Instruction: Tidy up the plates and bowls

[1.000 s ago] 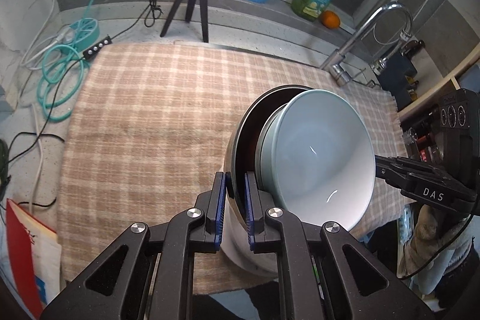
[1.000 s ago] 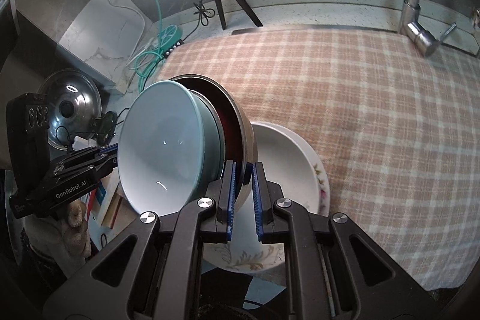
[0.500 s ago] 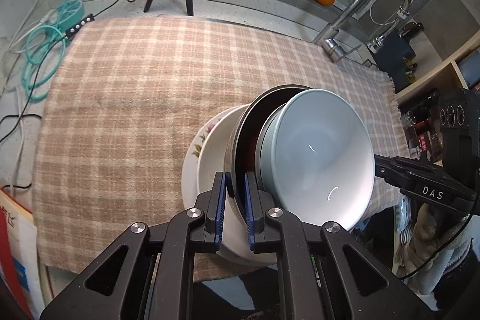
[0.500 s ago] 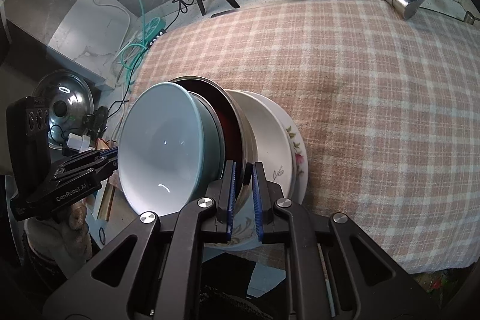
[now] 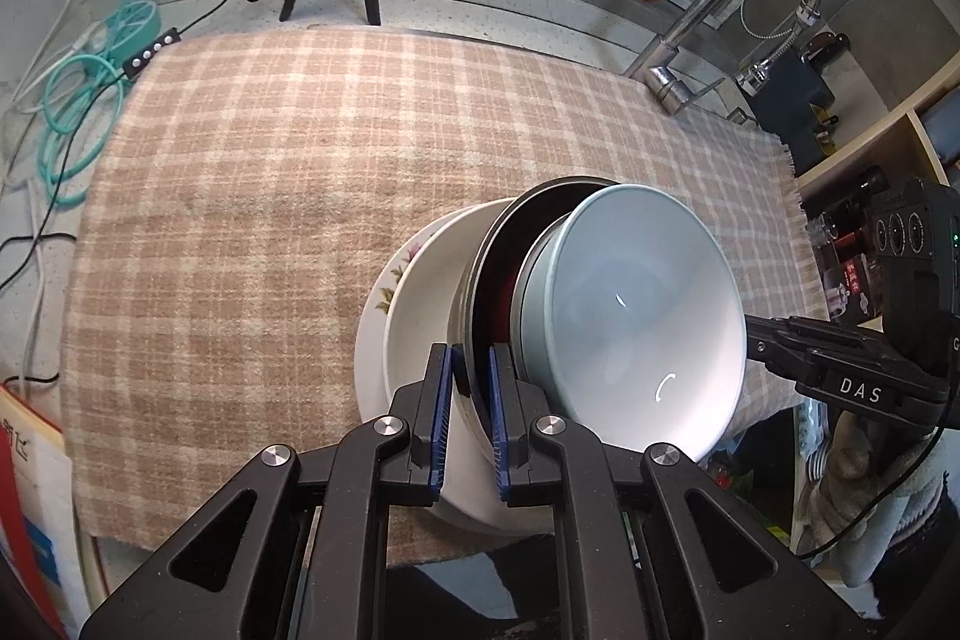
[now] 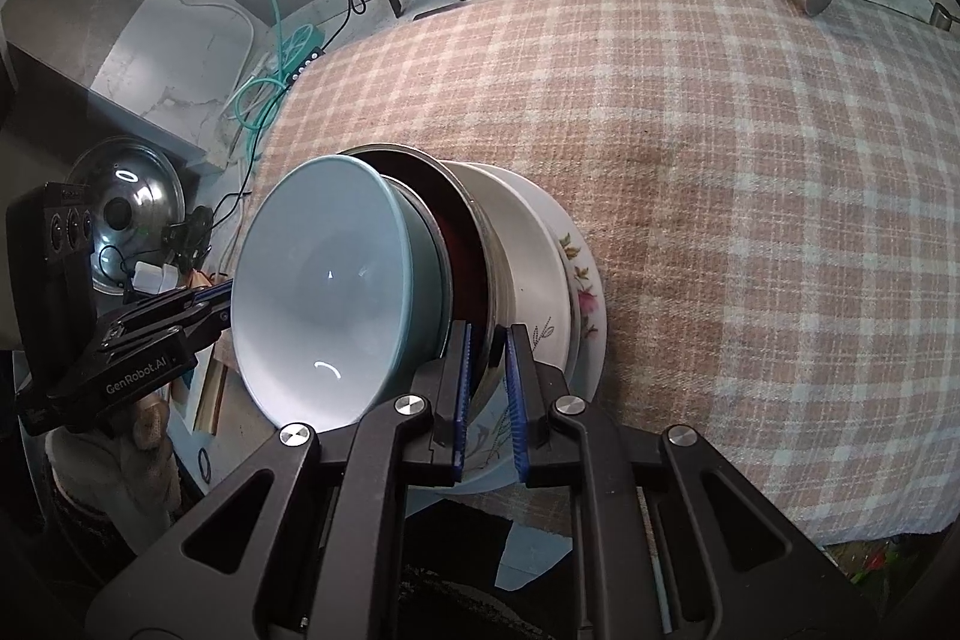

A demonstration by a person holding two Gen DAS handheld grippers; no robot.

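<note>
While clamped tight on opposite sides of the steel bowl (image 5: 480,274), thin rim pinched between the blue pads of the left gripper (image 5: 471,400) and of the right gripper (image 6: 487,388), risks a slip on smooth metal with so narrow a hold. Carries the pale blue bowl (image 5: 636,304) nested loose inside, just inward of each pair of jaws and gripped by neither; could slide or rattle out if tipped to one side. Hangs directly over the white plate (image 5: 420,316) and the floral plate (image 5: 384,286), stacked below the jaws on the checked cloth (image 5: 270,190); cannot tell whether touching or just apart. Could chip the china if dropped or released unevenly. Sits close to the cloth's near edge, behind the jaws, so could push the whole stack off with any sideways shove. Calls for a level descent and both grips opened together.
</note>
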